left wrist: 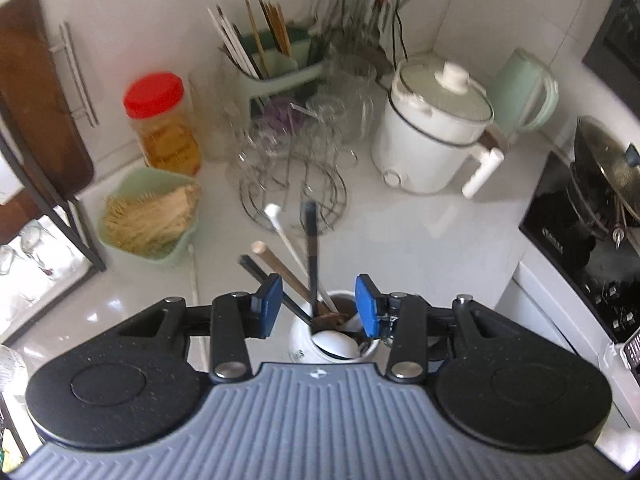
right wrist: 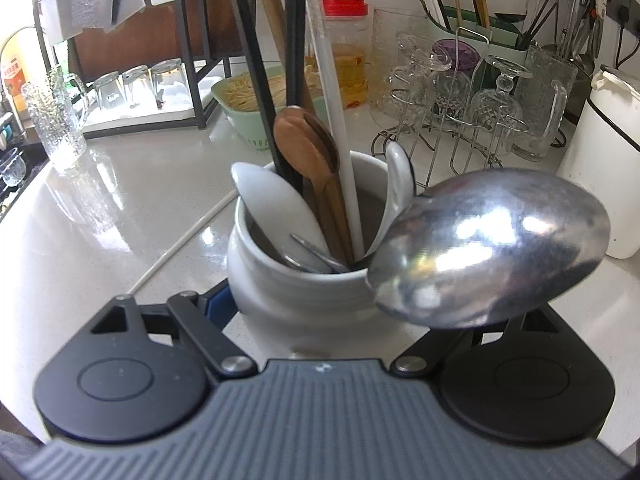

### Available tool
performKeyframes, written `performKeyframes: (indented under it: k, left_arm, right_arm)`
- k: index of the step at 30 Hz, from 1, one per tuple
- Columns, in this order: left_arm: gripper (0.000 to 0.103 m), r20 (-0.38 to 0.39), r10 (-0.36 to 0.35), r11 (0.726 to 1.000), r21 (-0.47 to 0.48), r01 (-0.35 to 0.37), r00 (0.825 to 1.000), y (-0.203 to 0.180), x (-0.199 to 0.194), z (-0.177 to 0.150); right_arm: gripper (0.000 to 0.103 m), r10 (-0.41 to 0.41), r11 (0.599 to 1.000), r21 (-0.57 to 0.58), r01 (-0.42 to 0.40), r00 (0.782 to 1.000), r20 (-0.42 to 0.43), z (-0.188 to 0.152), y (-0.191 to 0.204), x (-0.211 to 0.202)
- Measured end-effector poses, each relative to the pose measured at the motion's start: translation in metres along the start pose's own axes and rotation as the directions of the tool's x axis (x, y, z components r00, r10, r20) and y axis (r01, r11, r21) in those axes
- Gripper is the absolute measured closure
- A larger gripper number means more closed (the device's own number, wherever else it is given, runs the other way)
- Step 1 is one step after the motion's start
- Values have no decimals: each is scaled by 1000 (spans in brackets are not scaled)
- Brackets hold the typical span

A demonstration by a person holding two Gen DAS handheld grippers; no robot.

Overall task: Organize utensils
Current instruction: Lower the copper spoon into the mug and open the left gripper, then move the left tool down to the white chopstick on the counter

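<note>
A white ceramic jar point(right wrist: 296, 292) stands on the pale counter with black chopsticks point(right wrist: 294, 40), a wooden spoon point(right wrist: 304, 144), a white chopstick point(right wrist: 344, 184) and white spoons point(right wrist: 276, 204) in it. A big metal spoon point(right wrist: 488, 248) leans out over its right rim. My right gripper point(right wrist: 320, 308) straddles the jar: its left blue pad point(right wrist: 220, 304) lies against the jar's side, and the spoon hides the right finger. My left gripper point(left wrist: 319, 306) hangs open above the jar point(left wrist: 304, 344), with the chopsticks point(left wrist: 311, 248) rising between its blue pads point(left wrist: 270, 306), untouched. One loose white chopstick point(left wrist: 195, 276) lies on the counter.
Behind the jar are a green basket of noodles point(left wrist: 148, 216), a red-lidded jar point(left wrist: 160, 120), a wire rack of glasses point(left wrist: 292, 176), a green chopstick holder point(left wrist: 276, 68), a white cooker point(left wrist: 432, 136) and a kettle point(left wrist: 524, 92). A black hob point(left wrist: 580, 232) lies right, a metal shelf point(right wrist: 132, 88) left.
</note>
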State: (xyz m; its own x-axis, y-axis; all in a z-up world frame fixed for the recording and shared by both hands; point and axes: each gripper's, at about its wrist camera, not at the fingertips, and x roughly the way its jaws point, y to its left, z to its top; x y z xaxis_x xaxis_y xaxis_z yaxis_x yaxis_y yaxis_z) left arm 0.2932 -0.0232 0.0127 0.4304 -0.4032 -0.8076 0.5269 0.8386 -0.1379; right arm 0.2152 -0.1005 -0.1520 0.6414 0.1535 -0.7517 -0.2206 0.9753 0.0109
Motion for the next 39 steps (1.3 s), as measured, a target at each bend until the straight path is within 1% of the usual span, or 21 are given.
performKeyframes:
  k: [2,5,7,10,13,18,22,25,33,36,39]
  left_arm:
    - [57,43,26,1000,-2,-26,999,5,-12,-2]
    - [50,99,53,998,-25,-51,994,18,-27,-4]
    - [50,125,67,997,-46,-61,990,29,-34,-5]
    - [49,152,107,993,-72,-97,983,43,-39,-7]
    - [48,159,131,987,-118,-113,979,60,-41,-14]
    - [47,139,190,970,-176,-165,972,88,-33,-29]
    - [47,107,213,958,-217,-186,971,107,-23,-43]
    - [47,79,235,951,-226,-212,969,116,-10,-52]
    - [47,10,214,946,-251,-205,977,137,38,-74]
    - [47,1,183,952,-249,-177,983,142,57,-81]
    - [47,-10,153,958,-245,-151,988,146,79,-80]
  right_arm:
    - [12,-2,1000,0,2,1000,-1,0,1,0]
    - [12,-4,1000,2,4,1000,-4,1,1,0]
    - [12,-7,1000,2,7,1000,-4,1,2,0]
    - [12,-12,1000,6,12,1000,-4,1,2,0]
    - [12,-17,1000,10,17,1000,-5,0,3,-1]
    - [12,-22,1000,16,22,1000,-6,0,3,-1]
    - [12,-22,1000,17,22,1000,-6,0,3,-1]
    - [12,-25,999,20,25,1000,-8,0,4,-1]
    - [12,-35,999,29,36,999,-20,1,4,-1]
    - [12,-40,999,33,40,999,-18,0,4,-1]
    - [12,-43,998,38,44,999,-20,0,4,-1]
